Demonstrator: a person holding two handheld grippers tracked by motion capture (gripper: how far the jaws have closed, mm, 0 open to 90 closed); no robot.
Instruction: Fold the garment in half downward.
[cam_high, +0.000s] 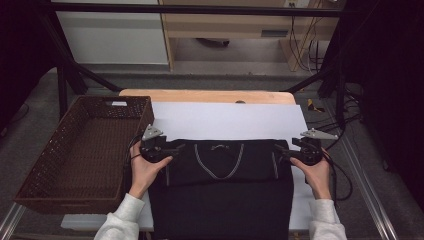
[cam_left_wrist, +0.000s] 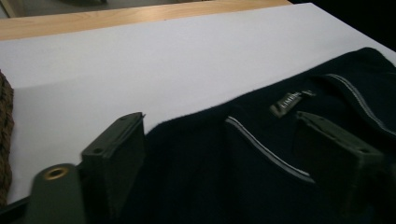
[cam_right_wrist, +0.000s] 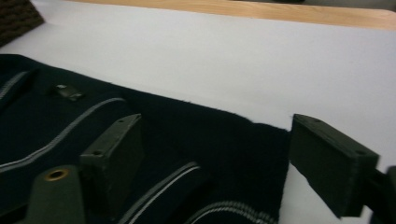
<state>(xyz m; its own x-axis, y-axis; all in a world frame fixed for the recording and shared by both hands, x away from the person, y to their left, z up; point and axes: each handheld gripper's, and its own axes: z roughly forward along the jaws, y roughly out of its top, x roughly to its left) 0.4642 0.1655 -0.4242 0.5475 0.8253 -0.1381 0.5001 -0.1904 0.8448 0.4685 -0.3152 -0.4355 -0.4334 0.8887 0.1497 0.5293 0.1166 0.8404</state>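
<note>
A dark folded garment (cam_high: 220, 190) with thin pale stripes and a small neck label lies on a white sheet (cam_high: 225, 120), reaching the table's near edge. My left gripper (cam_high: 176, 149) hovers at the garment's far left corner, jaws open and pointing inward. In the left gripper view the gripper (cam_left_wrist: 222, 120) has its jaws wide apart over the cloth (cam_left_wrist: 210, 177), with nothing pinched. My right gripper (cam_high: 279, 152) is at the far right corner, also open. In the right gripper view the gripper (cam_right_wrist: 217, 122) straddles the garment's edge (cam_right_wrist: 187, 135), pads apart from the fabric.
A brown wicker basket (cam_high: 50, 145) stands left of the sheet, close to my left hand. The wooden table (cam_high: 200, 96) shows beyond the sheet. Cables trail on the floor at the right, and dark frame posts stand at both sides.
</note>
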